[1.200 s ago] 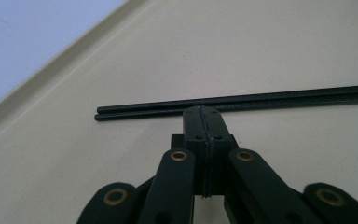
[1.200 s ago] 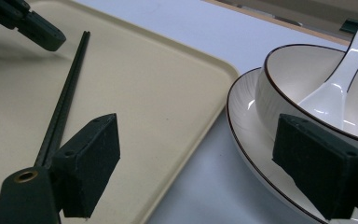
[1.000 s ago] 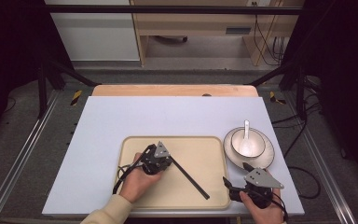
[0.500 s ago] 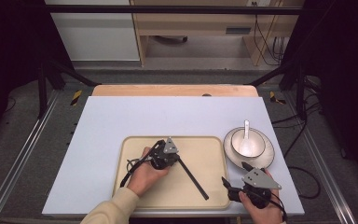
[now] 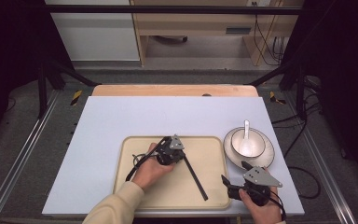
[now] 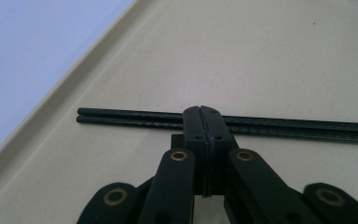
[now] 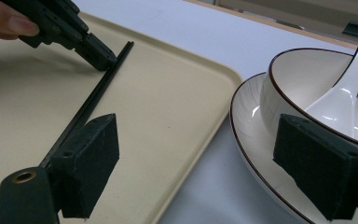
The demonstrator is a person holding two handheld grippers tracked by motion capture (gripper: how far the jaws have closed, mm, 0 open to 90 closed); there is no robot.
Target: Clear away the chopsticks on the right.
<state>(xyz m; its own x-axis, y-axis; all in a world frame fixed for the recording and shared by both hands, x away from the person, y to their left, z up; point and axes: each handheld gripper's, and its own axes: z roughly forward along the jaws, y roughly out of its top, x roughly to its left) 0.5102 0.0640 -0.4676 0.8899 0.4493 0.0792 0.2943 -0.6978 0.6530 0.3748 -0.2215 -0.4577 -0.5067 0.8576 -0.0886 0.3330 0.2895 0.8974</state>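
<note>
On the tray (image 5: 214,186), left gripper (image 6: 203,122), jaws closed, touches the chopsticks (image 6: 121,116).

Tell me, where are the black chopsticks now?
In the high view the black chopsticks lie side by side on the beige tray, right of its middle, at the closed left gripper.

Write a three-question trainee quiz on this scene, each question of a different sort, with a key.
1. True or false: the chopsticks lie on the tray.
2. Which item rests inside the bowl? A) fork B) spoon C) knife
3. Fill in: the left gripper has its jaws ____, while the right gripper has them open.

Key: 1 true; 2 B; 3 shut, tips at the chopsticks, with nothing visibly between them.
</note>
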